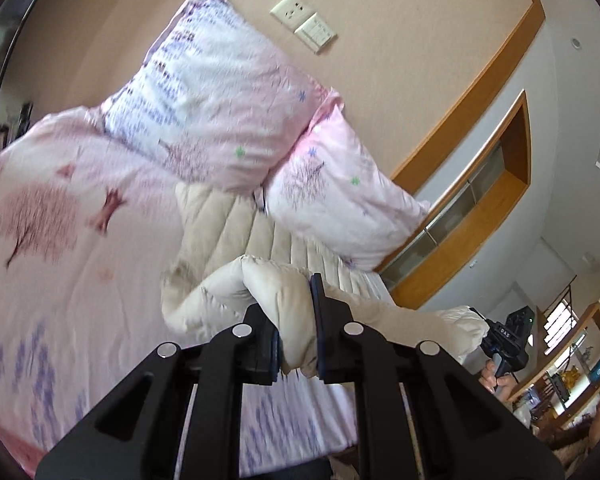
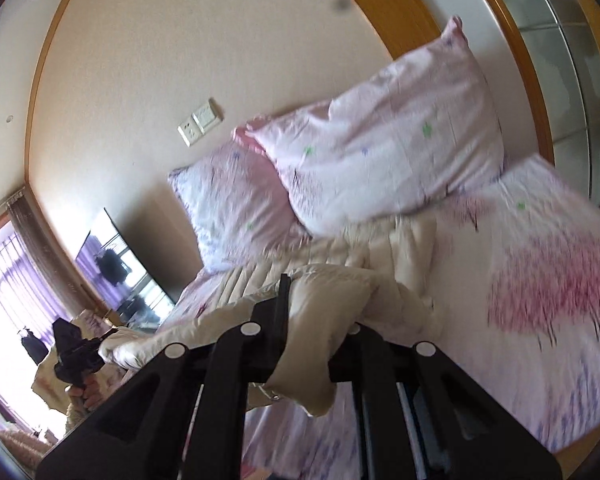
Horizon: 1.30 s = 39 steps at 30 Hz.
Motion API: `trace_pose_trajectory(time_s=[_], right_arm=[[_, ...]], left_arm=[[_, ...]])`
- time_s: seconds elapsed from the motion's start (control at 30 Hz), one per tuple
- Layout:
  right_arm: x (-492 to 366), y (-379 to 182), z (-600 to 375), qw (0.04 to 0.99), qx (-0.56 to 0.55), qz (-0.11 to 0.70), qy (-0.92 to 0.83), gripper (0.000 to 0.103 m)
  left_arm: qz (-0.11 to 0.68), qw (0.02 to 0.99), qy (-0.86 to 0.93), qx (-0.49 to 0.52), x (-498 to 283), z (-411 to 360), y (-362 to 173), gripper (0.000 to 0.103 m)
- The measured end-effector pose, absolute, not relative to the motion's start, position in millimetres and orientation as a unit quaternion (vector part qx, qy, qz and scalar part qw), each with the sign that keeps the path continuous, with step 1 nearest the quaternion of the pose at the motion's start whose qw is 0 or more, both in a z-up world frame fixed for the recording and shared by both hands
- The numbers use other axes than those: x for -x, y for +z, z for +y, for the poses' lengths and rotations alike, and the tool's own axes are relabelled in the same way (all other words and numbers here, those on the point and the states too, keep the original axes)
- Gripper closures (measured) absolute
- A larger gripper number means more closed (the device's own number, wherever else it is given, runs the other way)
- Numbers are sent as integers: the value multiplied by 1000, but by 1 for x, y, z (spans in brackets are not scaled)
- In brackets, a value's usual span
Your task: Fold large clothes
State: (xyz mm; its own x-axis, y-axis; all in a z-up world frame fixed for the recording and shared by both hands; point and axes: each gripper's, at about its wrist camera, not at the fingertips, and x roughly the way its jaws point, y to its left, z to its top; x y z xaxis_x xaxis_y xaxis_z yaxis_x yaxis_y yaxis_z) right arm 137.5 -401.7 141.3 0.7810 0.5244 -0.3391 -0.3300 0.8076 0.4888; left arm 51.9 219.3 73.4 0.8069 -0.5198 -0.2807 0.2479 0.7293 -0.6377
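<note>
Two pillows (image 1: 220,112) in pink cases printed with small trees and stars lean against the beige wall (image 1: 400,60) at the head of the bed (image 1: 60,280). The bed carries a pink cover with large pink trees and rows of purple flowers. A socket and switch plate (image 1: 304,22) sits on the wall above the pillows. To one side a wooden-framed cabinet (image 1: 460,240) with frosted glass panels runs along the bed; on the other side, in the right wrist view, a dark screen (image 2: 120,264) and a bright window with purple curtains (image 2: 8,280) show. Both pictures are blurred.

The cream jacket (image 1: 268,248) is padded and quilted in long parallel ribs, soft and puffy, with a matte surface. Its far part lies on the bed just below the pillows, touching them, while its near edge hangs lifted between the two grippers and sags in the span between.

The left gripper (image 1: 296,336) is closed on a thick fold of the jacket, the cloth bulging up between its black fingers. In its view the right gripper (image 1: 508,340) appears at the far end of the lifted edge, with a hand (image 1: 496,380) around its handle. The right gripper, seen in its own view (image 2: 308,344), is clamped on another bunch of the jacket, which drapes over and hides its right finger. There the left gripper (image 2: 74,356) shows at the other end of the edge, held in a hand (image 2: 86,394).
</note>
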Motion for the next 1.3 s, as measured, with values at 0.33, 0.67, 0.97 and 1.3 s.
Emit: trace_pose_trajectory(time_s=[0.33, 0.67, 0.97, 1.3], right_arm=[[-183, 139, -405, 926, -239, 206, 206, 93], [-266, 130, -395, 931, -257, 211, 149, 93], [-364, 80, -386, 906, -283, 303, 80, 93], [-414, 25, -385, 864, -337, 371, 32, 89]], left_arm=[[214, 908, -192, 305, -114, 222, 89, 91], [216, 916, -158, 299, -208, 211, 103, 91], [273, 902, -117, 313, -289, 206, 64, 91], [328, 867, -103, 361, -331, 213, 16, 91]])
